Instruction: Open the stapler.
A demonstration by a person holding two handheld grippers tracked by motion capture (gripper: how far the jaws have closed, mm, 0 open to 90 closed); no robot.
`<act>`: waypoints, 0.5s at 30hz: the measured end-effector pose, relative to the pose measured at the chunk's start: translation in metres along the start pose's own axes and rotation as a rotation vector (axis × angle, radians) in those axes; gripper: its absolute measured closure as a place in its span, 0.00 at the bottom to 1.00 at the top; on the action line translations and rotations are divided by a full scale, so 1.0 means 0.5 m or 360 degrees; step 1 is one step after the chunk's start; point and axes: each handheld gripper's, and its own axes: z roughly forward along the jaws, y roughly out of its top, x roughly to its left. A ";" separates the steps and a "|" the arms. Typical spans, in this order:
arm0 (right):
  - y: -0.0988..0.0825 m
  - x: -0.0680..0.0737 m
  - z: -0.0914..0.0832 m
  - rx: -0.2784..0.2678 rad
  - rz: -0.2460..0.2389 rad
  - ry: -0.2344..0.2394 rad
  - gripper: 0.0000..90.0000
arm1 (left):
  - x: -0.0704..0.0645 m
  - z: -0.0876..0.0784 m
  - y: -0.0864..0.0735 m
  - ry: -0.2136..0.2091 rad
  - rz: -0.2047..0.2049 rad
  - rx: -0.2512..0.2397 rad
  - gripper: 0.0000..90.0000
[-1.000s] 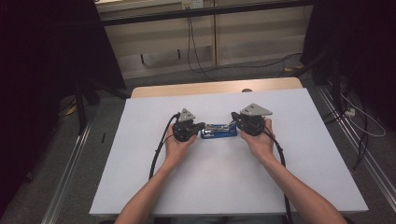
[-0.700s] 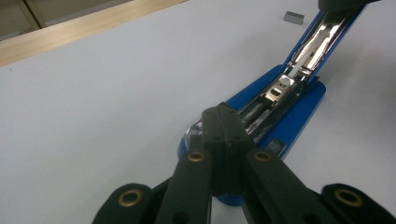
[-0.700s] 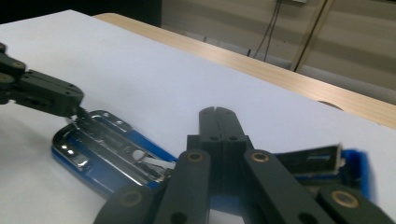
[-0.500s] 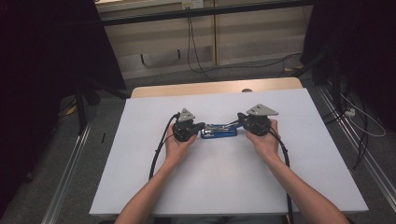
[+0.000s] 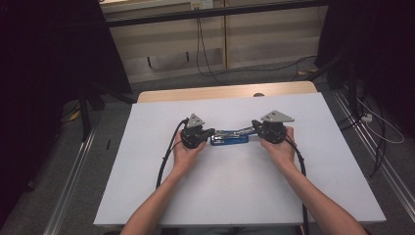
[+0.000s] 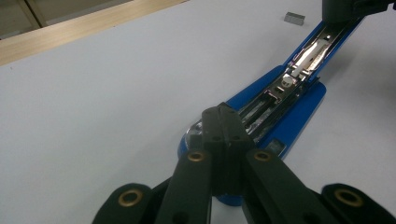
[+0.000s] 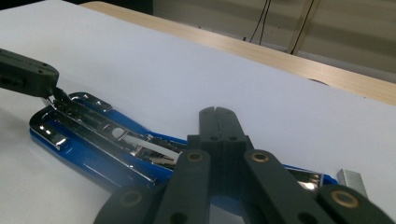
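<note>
The blue stapler (image 5: pixel 230 138) lies opened near the middle of the white table (image 5: pixel 147 196), its long axis parallel to the near edge. The left gripper (image 5: pixel 211 132), jaws clenched, presses its base end; the right gripper (image 5: pixel 254 128), also clenched, lifts the raised top. A staple block (image 7: pixel 353 181) lies just beside.

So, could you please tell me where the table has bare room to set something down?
The white table is bare left of the left tool, right of the right tool and along the far edge. It is crowded mid-table around the stapler and staples.
</note>
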 end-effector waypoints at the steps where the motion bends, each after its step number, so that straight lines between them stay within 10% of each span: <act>1: -0.002 0.000 0.001 0.0010 0.0002 0.0004 1.00 | 0.000 0.000 0.000 0.0000 0.0000 0.0000 1.00; 15: -0.015 0.000 0.011 0.0044 0.0018 0.0014 1.00 | -0.001 0.000 0.000 0.0007 -0.0025 0.0001 1.00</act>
